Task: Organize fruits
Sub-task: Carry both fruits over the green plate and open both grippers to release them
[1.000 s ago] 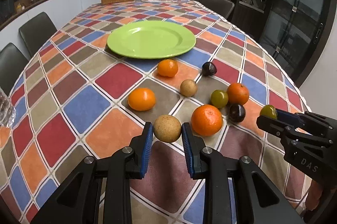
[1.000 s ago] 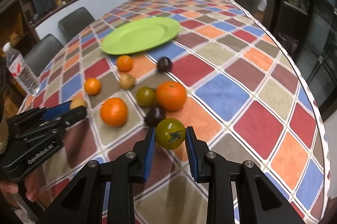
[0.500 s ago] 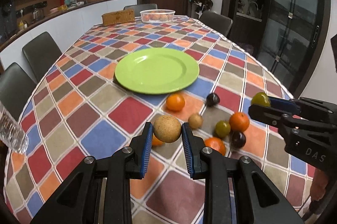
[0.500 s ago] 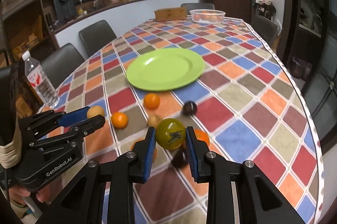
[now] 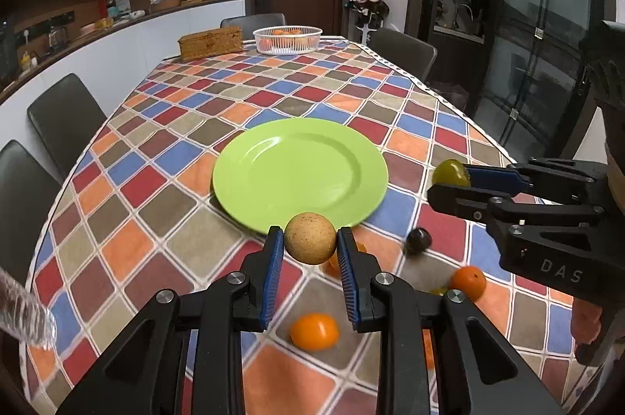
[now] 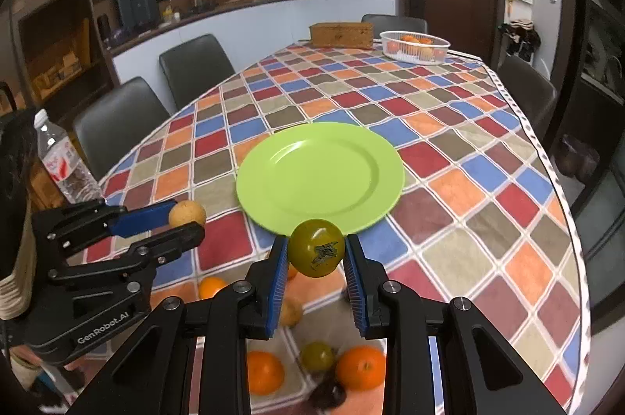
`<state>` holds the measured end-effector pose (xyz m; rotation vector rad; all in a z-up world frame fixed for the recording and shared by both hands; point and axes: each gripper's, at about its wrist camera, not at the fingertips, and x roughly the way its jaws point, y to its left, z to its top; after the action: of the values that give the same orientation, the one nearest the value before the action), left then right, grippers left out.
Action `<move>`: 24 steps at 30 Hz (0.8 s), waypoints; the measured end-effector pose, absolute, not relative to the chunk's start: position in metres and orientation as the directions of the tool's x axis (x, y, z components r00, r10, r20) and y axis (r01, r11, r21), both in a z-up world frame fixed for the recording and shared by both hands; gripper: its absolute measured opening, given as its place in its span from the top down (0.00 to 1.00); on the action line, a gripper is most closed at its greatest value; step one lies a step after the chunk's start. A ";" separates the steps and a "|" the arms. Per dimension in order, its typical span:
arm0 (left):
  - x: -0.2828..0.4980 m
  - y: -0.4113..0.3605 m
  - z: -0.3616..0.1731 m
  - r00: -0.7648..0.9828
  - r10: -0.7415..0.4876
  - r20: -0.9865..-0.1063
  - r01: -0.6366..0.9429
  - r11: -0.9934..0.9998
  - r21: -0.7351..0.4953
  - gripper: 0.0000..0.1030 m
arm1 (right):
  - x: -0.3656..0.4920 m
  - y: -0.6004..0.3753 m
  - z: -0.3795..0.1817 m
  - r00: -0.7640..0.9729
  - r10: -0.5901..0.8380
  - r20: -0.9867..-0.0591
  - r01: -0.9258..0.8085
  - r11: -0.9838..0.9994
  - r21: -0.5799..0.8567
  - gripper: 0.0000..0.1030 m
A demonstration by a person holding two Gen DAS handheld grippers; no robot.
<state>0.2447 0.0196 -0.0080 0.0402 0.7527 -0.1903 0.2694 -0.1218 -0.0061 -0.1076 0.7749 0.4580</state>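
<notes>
My left gripper is shut on a round tan fruit, lifted above the checked tablecloth just short of the green plate. My right gripper is shut on a green tomato, likewise raised near the plate's front rim. Each gripper shows in the other's view: the right one with the green tomato at the right, the left one with the tan fruit at the left. The plate holds nothing. Below the grippers lie oranges, a dark plum and another green tomato.
A white basket of oranges and a woven box stand at the table's far end. A water bottle stands at the left edge. Dark chairs ring the table. The table edge runs along the right.
Both grippers have risen with their fruits and moved toward the plate; the loose fruits on the cloth have slid lower in both views, and more of the room shows.
</notes>
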 end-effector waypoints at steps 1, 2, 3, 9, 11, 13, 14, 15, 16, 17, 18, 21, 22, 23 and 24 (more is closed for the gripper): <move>0.248 0.020 -0.008 0.710 -0.164 -0.685 0.191 0.981 -0.036 0.73 | 0.274 -0.120 -0.006 0.615 0.363 -0.700 -0.443 0.894 0.074 0.71; 0.255 0.022 -0.008 0.702 -0.169 -0.692 0.196 0.980 -0.041 0.73 | 0.281 -0.118 -0.006 0.604 0.365 -0.708 -0.452 0.889 0.072 0.71; 0.261 0.023 -0.008 0.697 -0.171 -0.696 0.201 0.979 -0.039 0.73 | 0.286 -0.116 -0.005 0.599 0.365 -0.713 -0.459 0.886 0.068 0.71; 0.296 0.026 -0.014 0.667 -0.190 -0.720 0.228 0.973 -0.045 0.73 | 0.318 -0.098 -0.009 0.562 0.360 -0.745 -0.503 0.863 0.038 0.71; 0.307 0.029 -0.018 0.653 -0.203 -0.730 0.233 0.971 -0.062 0.73 | 0.330 -0.094 -0.014 0.545 0.356 -0.760 -0.510 0.859 0.037 0.71; 0.319 0.031 -0.025 0.636 -0.204 -0.744 0.229 0.971 -0.070 0.73 | 0.342 -0.090 -0.022 0.520 0.351 -0.778 -0.512 0.858 0.045 0.71; 0.324 0.032 -0.028 0.629 -0.206 -0.749 0.229 0.971 -0.074 0.73 | 0.348 -0.088 -0.027 0.506 0.350 -0.788 -0.514 0.856 0.050 0.71; 0.330 0.033 -0.032 0.618 -0.209 -0.758 0.229 0.970 -0.082 0.73 | 0.354 -0.086 -0.032 0.494 0.343 -0.799 -0.516 0.855 0.048 0.71; 0.334 0.033 -0.035 0.609 -0.212 -0.764 0.228 0.970 -0.086 0.73 | 0.358 -0.085 -0.036 0.485 0.334 -0.808 -0.513 0.857 0.046 0.71; 0.339 0.034 -0.039 0.597 -0.214 -0.773 0.227 0.970 -0.093 0.73 | 0.364 -0.083 -0.042 0.466 0.330 -0.821 -0.515 0.856 0.052 0.71; 0.342 0.035 -0.042 0.589 -0.217 -0.779 0.225 0.969 -0.100 0.73 | 0.368 -0.082 -0.046 0.454 0.329 -0.828 -0.515 0.855 0.057 0.71; 0.351 0.036 -0.050 0.567 -0.224 -0.793 0.221 0.968 -0.116 0.73 | 0.378 -0.080 -0.058 0.428 0.320 -0.845 -0.508 0.859 0.068 0.71; 0.353 0.036 -0.052 0.562 -0.224 -0.796 0.219 0.969 -0.119 0.73 | 0.380 -0.079 -0.061 0.423 0.320 -0.848 -0.505 0.860 0.073 0.71; 0.355 0.036 -0.054 0.556 -0.226 -0.800 0.219 0.968 -0.122 0.73 | 0.383 -0.079 -0.064 0.416 0.322 -0.851 -0.501 0.862 0.081 0.71; 0.356 0.036 -0.055 0.552 -0.226 -0.802 0.220 0.968 -0.122 0.73 | 0.384 -0.080 -0.066 0.412 0.323 -0.852 -0.499 0.862 0.086 0.71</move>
<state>0.3562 0.0360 -0.0555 -0.0075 0.9497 -0.2638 0.3838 -0.0797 -0.0657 -0.1925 1.0233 0.5209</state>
